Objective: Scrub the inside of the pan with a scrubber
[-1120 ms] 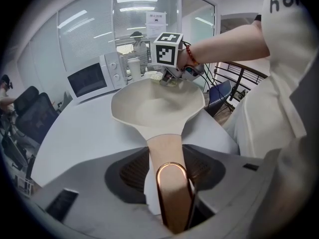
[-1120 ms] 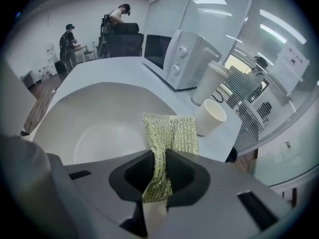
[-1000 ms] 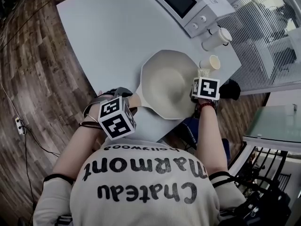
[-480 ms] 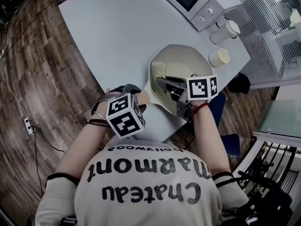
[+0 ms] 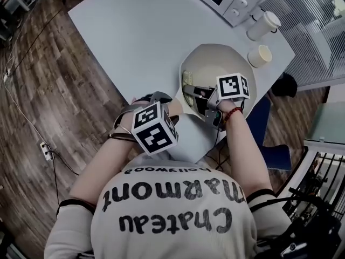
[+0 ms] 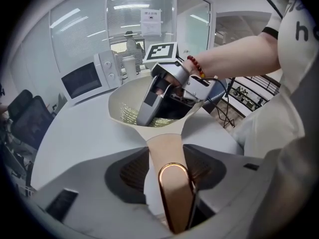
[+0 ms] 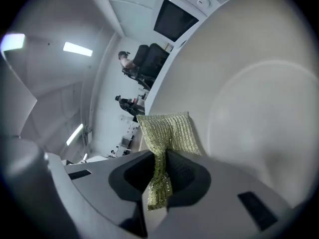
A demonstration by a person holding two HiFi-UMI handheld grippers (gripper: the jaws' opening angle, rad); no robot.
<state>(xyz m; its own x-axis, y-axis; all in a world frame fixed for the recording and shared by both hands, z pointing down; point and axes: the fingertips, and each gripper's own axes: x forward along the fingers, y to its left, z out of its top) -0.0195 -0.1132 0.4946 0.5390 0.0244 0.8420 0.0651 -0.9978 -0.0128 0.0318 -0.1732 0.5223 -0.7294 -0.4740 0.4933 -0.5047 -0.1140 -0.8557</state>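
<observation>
My left gripper (image 6: 167,171) clamps the handle (image 6: 166,146) at the table (image 5: 135,36) edge; my right gripper (image 7: 159,176) pinches the scrubber (image 7: 167,131) by the pan's (image 5: 221,53) left rim.

Readable text from my end: the shirt (image 5: 172,204) has the print "Chateau Marmont" in big letters, upside down in head view, with a smaller "hollywood" line beyond "Marmont". Left gripper view catches only an "h" of it. Paper notice (image 6: 151,23) on the glass wall: print too small to read. Left cube (image 5: 154,128) and right cube (image 5: 233,86) carry square black-and-white code markers.
</observation>
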